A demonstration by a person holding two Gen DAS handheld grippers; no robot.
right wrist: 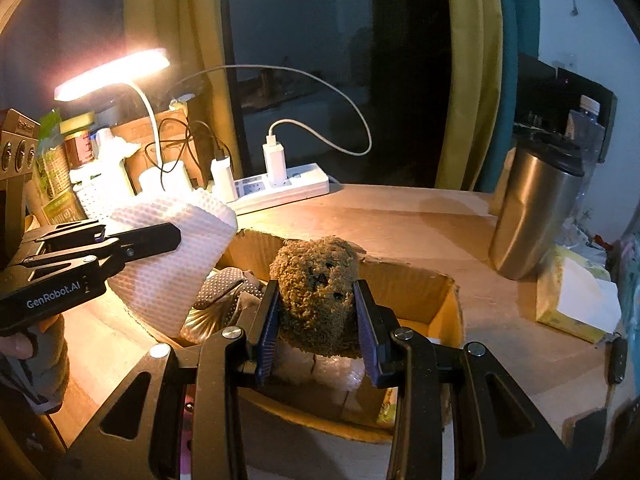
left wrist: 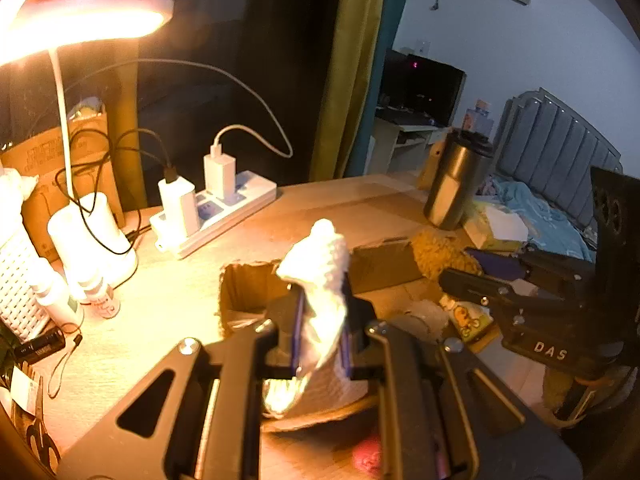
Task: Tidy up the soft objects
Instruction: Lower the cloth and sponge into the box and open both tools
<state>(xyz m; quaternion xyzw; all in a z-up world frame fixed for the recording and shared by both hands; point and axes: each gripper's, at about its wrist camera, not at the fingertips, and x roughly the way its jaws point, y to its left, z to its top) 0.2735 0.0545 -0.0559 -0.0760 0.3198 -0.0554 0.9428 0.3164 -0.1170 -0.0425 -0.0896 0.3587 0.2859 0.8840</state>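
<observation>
My left gripper (left wrist: pixel 322 320) is shut on a white waffle-textured cloth (left wrist: pixel 322 276), which stands up between the fingers above an open cardboard box (left wrist: pixel 240 292). The same cloth (right wrist: pixel 176 256) and left gripper (right wrist: pixel 160 236) show at the left of the right wrist view. My right gripper (right wrist: pixel 316 312) is shut on a brown fuzzy plush toy (right wrist: pixel 316 292) and holds it over the box (right wrist: pixel 444 304). In the left wrist view the plush (left wrist: pixel 436 252) sits at the tip of the right gripper (left wrist: pixel 452 276). A dotted grey fabric piece (right wrist: pixel 224 288) lies inside the box.
A lit desk lamp (right wrist: pixel 116 74) and a white power strip (right wrist: pixel 280 188) with chargers stand at the back. A steel tumbler (right wrist: pixel 532 216) and a tissue pack (right wrist: pixel 576 300) are at the right. Bottles (left wrist: pixel 60 296), scissors (left wrist: pixel 40 436) and a white basket (left wrist: pixel 16 280) crowd the left.
</observation>
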